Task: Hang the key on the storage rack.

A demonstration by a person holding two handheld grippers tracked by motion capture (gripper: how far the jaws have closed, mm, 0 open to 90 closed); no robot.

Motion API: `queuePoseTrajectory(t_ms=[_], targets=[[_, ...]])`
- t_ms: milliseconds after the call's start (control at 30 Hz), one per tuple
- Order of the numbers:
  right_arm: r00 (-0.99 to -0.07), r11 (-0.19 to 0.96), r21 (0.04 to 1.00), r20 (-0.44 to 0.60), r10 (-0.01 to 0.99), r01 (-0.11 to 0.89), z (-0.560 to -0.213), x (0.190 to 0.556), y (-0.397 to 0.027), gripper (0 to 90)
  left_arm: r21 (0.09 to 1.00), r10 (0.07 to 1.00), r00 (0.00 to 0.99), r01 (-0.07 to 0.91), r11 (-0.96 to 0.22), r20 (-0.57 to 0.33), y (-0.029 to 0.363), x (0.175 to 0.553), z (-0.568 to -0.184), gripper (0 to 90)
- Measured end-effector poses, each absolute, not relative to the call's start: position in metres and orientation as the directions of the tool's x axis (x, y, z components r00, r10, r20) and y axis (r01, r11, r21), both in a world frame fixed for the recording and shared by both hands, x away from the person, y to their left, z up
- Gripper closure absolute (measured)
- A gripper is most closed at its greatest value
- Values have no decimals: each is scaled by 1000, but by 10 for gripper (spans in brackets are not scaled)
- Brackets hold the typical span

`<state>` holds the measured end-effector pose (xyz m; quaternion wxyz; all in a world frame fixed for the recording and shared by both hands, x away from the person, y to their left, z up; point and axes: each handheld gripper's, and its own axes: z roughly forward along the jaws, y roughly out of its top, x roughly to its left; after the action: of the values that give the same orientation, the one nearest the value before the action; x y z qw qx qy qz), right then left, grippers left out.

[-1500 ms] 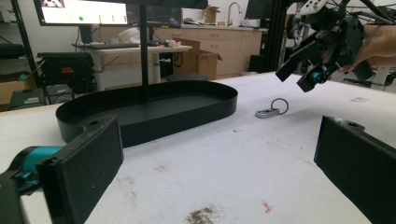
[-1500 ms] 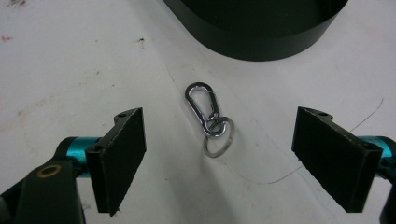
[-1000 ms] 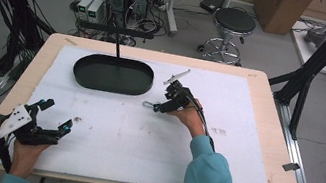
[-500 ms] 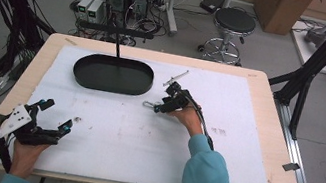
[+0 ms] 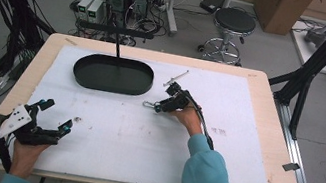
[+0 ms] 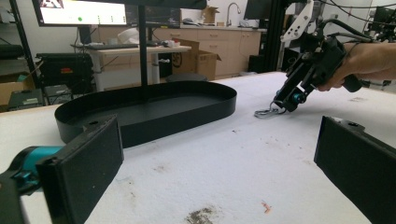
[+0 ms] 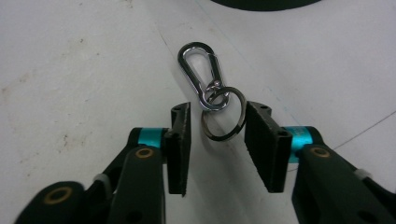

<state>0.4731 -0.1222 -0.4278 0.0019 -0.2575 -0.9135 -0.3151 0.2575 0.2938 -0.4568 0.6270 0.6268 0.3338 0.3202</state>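
Observation:
A silver carabiner clip point(image 7: 198, 70) with a key ring point(image 7: 223, 138) hooked to it lies flat on the white mat. My right gripper point(image 7: 217, 109) points down at it with the ring between its jaws. The jaws have just been closing. The right pad is at the ring's edge, and a small gap remains at the left pad. From above, the right gripper point(image 5: 157, 106) sits just right of the clip point(image 5: 149, 104), near the black oval tray point(image 5: 111, 87). My left gripper point(image 5: 58, 114) rests open and empty at the mat's near left corner.
The black tray point(image 6: 187, 116) stands at the back left of the mat, with a thin black post point(image 5: 117, 45) rising behind it. A thin metal rod point(image 5: 176, 77) lies just beyond the right gripper. The white mat point(image 5: 140, 148) covers most of the wooden table.
The right gripper's jaws have narrowed around the key ring while the hand barely shifted. The left hand and its gripper have stayed where they were.

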Motion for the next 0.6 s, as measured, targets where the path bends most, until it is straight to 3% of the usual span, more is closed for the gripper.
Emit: queuePoseTrajectory(t_ms=[400,600], targets=[[-876,668,589,162,453,455,-422,471,-124,809,1000,820,572,17,10,-18,294,258,-457,17],[-881,674,588,160,445,447,-422,470,-121,820,1000,821,571,16,11,-18,294,257,-457,17]])
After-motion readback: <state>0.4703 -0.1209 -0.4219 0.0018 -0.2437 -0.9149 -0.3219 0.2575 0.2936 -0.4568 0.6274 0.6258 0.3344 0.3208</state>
